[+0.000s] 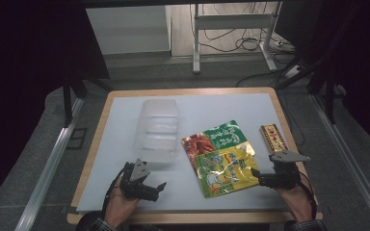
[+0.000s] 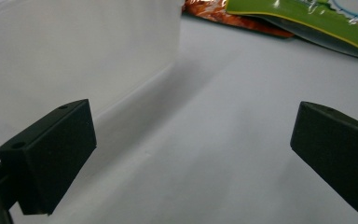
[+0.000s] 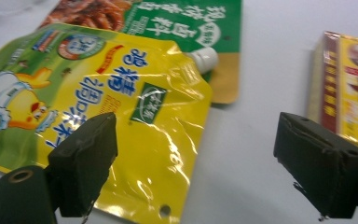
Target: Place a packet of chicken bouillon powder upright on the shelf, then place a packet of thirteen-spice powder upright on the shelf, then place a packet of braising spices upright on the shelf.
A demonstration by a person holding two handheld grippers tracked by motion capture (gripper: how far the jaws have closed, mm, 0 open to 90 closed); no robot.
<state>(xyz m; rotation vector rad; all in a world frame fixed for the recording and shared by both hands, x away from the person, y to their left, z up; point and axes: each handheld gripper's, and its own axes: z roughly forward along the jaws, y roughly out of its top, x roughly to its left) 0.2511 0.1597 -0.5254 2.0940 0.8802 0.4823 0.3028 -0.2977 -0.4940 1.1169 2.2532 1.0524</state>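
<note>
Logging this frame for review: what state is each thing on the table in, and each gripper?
Clear plastic container: upright, open-topped, empty.
Yellow spouted pouch: flat, cap on, overlapping the green pouch.
Green pouch: flat, partly covered.
Small box: flat, closed, apart from the pouches.
Left gripper: jaws open, nothing between.
Right gripper: jaws open, gripping nothing, over the yellow pouch's edge.

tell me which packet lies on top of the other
The yellow pouch with the white spout lies on top; its upper part overlaps the green packet, which sits farther from the person.
</note>
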